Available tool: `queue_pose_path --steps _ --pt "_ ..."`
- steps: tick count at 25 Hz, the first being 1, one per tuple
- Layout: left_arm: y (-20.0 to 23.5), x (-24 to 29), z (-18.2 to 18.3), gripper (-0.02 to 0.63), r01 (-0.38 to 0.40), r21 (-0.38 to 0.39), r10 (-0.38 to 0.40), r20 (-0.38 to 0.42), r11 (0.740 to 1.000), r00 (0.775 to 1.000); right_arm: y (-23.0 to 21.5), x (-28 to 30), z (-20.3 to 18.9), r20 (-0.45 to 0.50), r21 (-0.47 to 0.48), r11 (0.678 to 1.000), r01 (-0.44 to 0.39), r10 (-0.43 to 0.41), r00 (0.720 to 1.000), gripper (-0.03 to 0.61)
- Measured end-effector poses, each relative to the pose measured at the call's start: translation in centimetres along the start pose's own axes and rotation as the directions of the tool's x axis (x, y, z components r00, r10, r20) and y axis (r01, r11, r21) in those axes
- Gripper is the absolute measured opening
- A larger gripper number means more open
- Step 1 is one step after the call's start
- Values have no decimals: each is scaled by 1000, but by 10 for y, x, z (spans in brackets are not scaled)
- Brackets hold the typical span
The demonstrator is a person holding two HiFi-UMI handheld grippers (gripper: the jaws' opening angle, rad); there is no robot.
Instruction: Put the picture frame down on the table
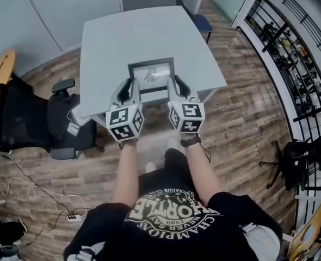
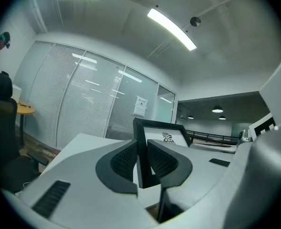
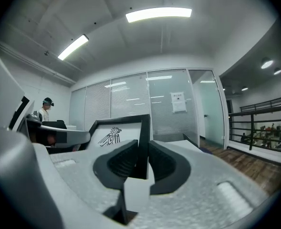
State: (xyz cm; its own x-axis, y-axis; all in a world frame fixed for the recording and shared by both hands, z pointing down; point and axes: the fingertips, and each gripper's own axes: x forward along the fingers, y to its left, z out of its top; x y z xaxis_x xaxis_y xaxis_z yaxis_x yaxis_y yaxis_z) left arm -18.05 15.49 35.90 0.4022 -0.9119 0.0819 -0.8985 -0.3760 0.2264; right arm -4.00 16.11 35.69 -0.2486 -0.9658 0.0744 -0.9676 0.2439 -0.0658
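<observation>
A black picture frame (image 1: 151, 76) with a white mat and a small bird drawing is held over the near part of the grey table (image 1: 111, 37). My left gripper (image 1: 129, 89) is shut on the frame's left edge (image 2: 141, 149). My right gripper (image 1: 177, 87) is shut on the frame's right edge (image 3: 143, 142). Both gripper views show a dark side bar of the frame pinched between the ribbed pads, with the bird drawing (image 3: 111, 135) beyond. From the head view I cannot tell whether the frame touches the tabletop.
A black office chair (image 1: 57, 121) stands left of the table, and a blue chair (image 1: 201, 22) at its far right corner. A black railing (image 1: 296, 64) runs along the right. Cables and a power strip (image 1: 73, 217) lie on the wood floor at the lower left.
</observation>
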Motion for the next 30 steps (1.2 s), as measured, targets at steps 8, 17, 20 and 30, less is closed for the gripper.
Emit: queue_pose_path --steps 8,17,20,30 --pt "24 68 5 71 -55 2 55 -2 998 998 -24 75 -3 -23 15 999 -37 37 999 67" --pt "21 205 40 71 -124 28 123 35 992 992 -107 195 30 20 63 998 -13 11 1000 67" --pt "21 245 44 71 -164 23 163 37 986 986 -132 229 30 1 94 995 -32 32 999 67" --pt "34 325 18 71 -240 24 241 -49 970 969 -177 303 1 -84 151 984 -98 111 990 67"
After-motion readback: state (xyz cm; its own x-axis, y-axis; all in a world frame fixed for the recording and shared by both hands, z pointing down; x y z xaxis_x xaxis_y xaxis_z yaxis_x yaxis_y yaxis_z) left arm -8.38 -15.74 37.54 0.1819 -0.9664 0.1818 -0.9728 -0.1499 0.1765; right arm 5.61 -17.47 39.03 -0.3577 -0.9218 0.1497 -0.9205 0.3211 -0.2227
